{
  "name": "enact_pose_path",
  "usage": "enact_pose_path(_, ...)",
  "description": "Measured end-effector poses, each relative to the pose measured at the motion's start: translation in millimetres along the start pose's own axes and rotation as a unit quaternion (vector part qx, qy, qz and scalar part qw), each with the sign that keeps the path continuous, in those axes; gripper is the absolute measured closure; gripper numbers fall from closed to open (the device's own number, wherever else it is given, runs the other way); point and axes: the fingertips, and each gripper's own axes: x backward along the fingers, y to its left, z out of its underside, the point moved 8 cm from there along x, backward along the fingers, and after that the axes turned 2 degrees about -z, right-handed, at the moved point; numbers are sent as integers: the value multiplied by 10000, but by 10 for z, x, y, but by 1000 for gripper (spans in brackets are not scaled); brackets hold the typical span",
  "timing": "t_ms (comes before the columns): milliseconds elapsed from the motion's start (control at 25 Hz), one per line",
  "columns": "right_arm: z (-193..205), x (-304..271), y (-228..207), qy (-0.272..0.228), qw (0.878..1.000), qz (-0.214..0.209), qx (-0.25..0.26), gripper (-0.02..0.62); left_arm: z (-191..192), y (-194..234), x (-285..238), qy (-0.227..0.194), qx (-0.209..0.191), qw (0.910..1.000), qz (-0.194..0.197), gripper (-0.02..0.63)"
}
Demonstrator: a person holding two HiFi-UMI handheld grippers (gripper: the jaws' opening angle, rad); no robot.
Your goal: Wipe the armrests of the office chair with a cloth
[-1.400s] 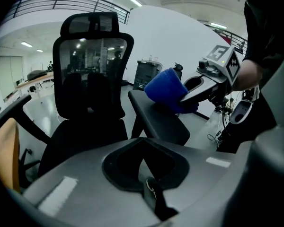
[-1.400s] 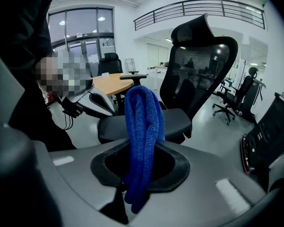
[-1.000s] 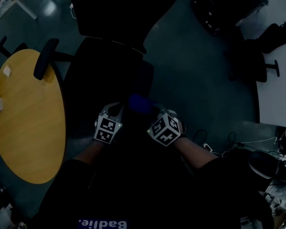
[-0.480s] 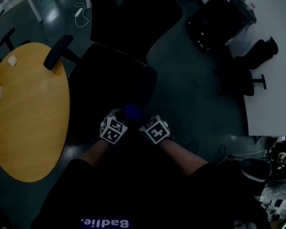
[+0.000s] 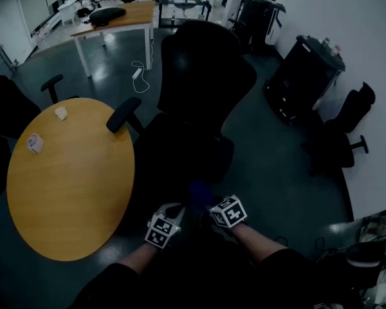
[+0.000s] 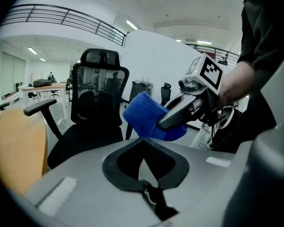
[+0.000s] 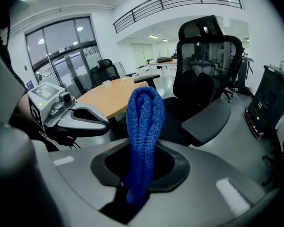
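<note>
Closest to the person, at the bottom of the head view, both hand-held tools sit side by side just in front of the seat. The right tool is clamped on a blue cloth, which stands up folded out of its jaws in a narrow loop. The left tool is just beside it, not touching the cloth. Its jaws appear pressed together with nothing between them, though the dark recess around them makes this hard to confirm.

Just beyond the tools is the black office chair, its seat toward the person and its tall mesh back and headrest upright behind. One armrest juts out on the person's left, near the edge of a round wooden tabletop. The armrest on the other side is only a dim shape against the dark seat. The cloth is near it but apart from both armrests.

Two small pale objects lie on the tabletop, too small to identify. Farther off, a rectangular desk stands on the glossy floor, and a black cabinet and another dark chair stand by the white wall on the right.
</note>
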Motion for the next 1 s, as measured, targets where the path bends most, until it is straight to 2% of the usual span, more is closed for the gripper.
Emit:
enact_pose_path(240, -56, 153, 597, -292, 9978, -418, 424, 506, -25, -56, 515, -573, 861, 9946, 101, 592)
enact_pose_path(400, -76, 361, 780, -478, 9938, -735, 688, 505, -178, -165, 743, -905, 1260, 9879, -49, 592)
enact_pose_path(640, -98, 705, 912, -1024, 9862, -1085, 718, 506, -453, -442, 927, -1247, 1169, 9852, -110, 592)
enact_pose_path(840, 98, 1006, 880, -1553, 9776, -1297, 578, 506, -620, -890, 964, -1272, 977, 9869, -195, 592)
enact_pose_path(1000, 343, 1343, 852, -1890, 9703, -1327, 726, 505, -702, -1351, 960, -1225, 966, 9871, -354, 592)
